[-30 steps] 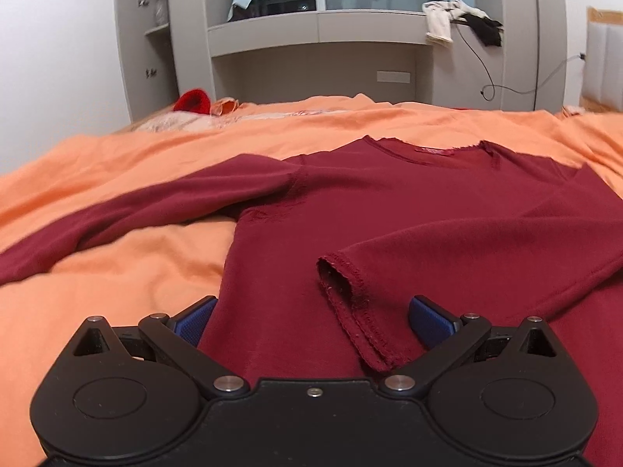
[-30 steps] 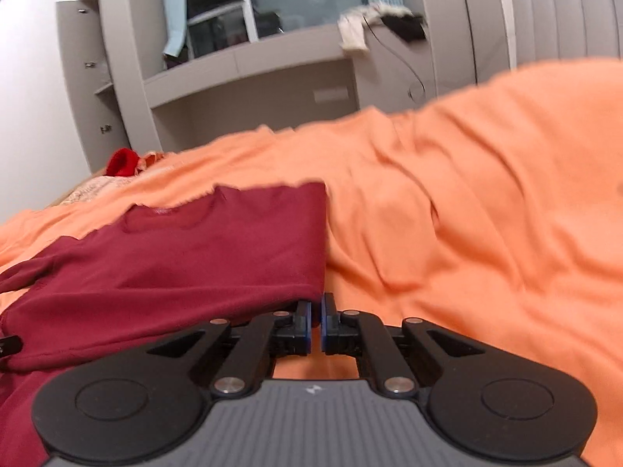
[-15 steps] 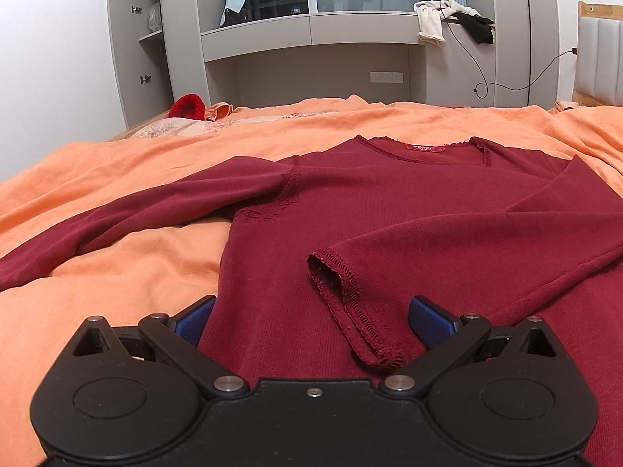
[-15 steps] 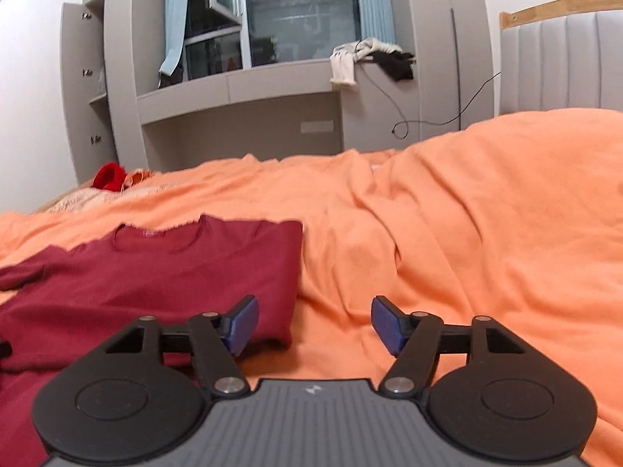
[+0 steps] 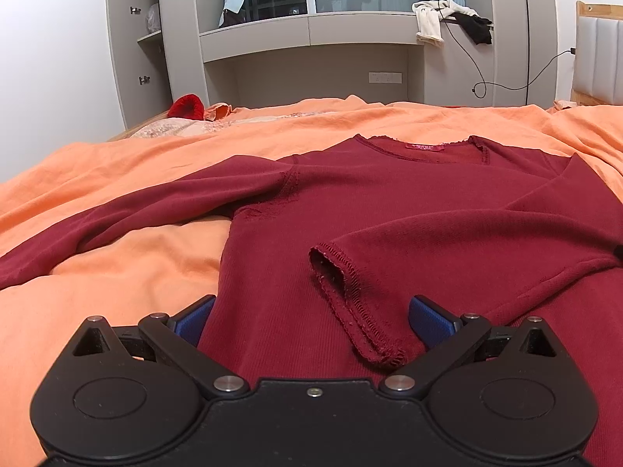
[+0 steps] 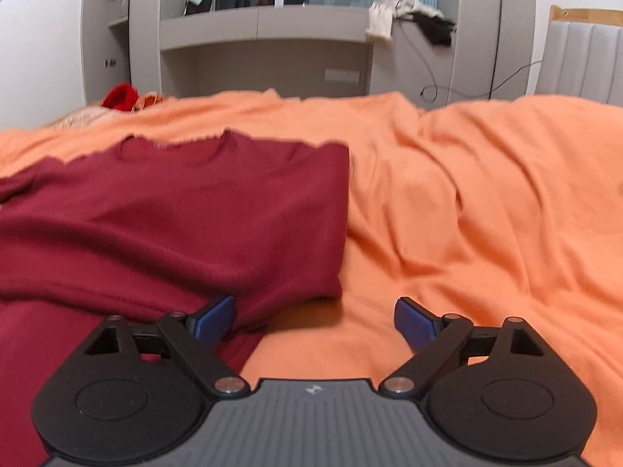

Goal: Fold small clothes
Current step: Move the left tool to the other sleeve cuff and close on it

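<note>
Maroon knit fills most of what both of your cameras see: a long-sleeved top (image 5: 428, 210) lies flat on an orange bedspread (image 5: 117, 272), neckline and label toward the far wall. One sleeve (image 5: 117, 218) stretches out to the left across the bedspread. The other sleeve is folded in over the chest, and its cuff (image 5: 350, 295) lies between the blue pads of your left gripper (image 5: 311, 321). That gripper's jaws stand wide apart and grip nothing.

Your right gripper (image 6: 315, 321) sits at the garment's folded right edge (image 6: 338, 233). Its jaws are opening, with nothing pinched; its left pad (image 6: 216, 317) seems to rest over the fabric's lower corner, though blur makes contact hard to judge. Behind the bed stands a grey wall unit (image 5: 311, 35) with clothes draped on it.
</note>
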`<act>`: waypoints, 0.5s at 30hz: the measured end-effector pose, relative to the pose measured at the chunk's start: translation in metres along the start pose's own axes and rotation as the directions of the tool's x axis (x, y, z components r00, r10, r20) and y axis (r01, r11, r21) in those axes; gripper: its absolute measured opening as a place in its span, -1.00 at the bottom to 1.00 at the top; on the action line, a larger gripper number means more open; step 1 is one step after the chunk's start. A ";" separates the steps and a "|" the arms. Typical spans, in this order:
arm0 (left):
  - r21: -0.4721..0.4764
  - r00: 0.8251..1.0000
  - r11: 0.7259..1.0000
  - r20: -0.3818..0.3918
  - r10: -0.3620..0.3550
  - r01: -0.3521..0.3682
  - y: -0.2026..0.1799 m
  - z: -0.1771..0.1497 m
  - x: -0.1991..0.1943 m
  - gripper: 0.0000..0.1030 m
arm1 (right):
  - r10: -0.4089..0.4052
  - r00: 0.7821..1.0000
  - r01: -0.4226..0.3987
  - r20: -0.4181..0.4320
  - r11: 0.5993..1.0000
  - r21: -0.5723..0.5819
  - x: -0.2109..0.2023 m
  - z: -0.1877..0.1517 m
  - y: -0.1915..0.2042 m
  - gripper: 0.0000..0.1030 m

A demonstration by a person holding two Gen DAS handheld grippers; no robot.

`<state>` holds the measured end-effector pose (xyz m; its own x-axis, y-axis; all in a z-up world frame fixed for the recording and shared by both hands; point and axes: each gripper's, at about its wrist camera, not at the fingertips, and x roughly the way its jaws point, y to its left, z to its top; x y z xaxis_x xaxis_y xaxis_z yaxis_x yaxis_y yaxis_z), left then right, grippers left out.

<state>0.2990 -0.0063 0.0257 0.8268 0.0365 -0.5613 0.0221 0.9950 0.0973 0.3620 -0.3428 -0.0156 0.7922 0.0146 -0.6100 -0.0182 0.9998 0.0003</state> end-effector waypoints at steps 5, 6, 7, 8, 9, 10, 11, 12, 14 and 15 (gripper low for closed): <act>-0.028 1.000 0.999 -0.005 -0.027 0.027 0.008 0.001 -0.003 0.99 | 0.019 0.999 -0.020 0.035 1.000 0.018 -0.008 -0.003 -0.005 0.94; -0.045 0.999 0.998 -0.005 -0.033 0.033 0.012 0.002 -0.004 0.99 | 0.032 0.998 -0.034 0.048 0.999 0.022 -0.012 -0.004 -0.005 0.99; -0.063 0.999 0.997 -0.003 -0.036 0.036 0.016 0.003 -0.005 0.99 | 0.045 0.996 -0.047 0.071 0.998 0.030 -0.017 -0.004 -0.007 0.99; -0.085 0.999 0.996 0.008 -0.035 0.036 0.022 0.003 -0.007 0.99 | 0.053 0.994 -0.057 0.094 0.998 0.039 -0.022 -0.004 -0.009 0.99; -0.112 0.999 0.993 0.029 -0.028 0.031 0.029 0.004 -0.010 0.99 | 0.058 0.991 -0.064 0.119 0.997 0.051 -0.026 -0.004 -0.011 0.99; -0.134 0.999 0.991 0.048 -0.018 0.024 0.035 0.005 -0.012 0.99 | 0.061 0.989 -0.070 0.135 0.996 0.062 -0.030 -0.004 -0.012 0.99; -0.159 0.998 0.987 0.068 -0.001 0.011 0.043 0.006 -0.014 0.99 | 0.064 0.987 -0.076 0.149 0.994 0.076 -0.033 -0.003 -0.014 0.99; -0.182 0.997 0.983 0.081 0.018 -0.003 0.051 0.008 -0.016 0.99 | 0.064 0.985 -0.079 0.161 0.993 0.092 -0.036 -0.003 -0.016 0.99; -0.243 0.993 0.969 0.096 0.071 -0.046 0.072 0.011 -0.018 0.99 | 0.070 0.981 -0.093 0.182 0.988 0.122 -0.041 -0.003 -0.019 0.99; -0.279 0.990 0.958 0.098 0.099 -0.068 0.085 0.013 -0.018 0.99 | 0.077 0.979 -0.103 0.191 0.986 0.132 -0.043 -0.003 -0.020 0.99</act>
<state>0.2930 0.0766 0.0547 0.8761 0.1256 -0.4655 -0.1920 0.9765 -0.0980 0.3268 -0.3633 0.0082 0.8901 0.0934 -0.4460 -0.0194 0.9856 0.1677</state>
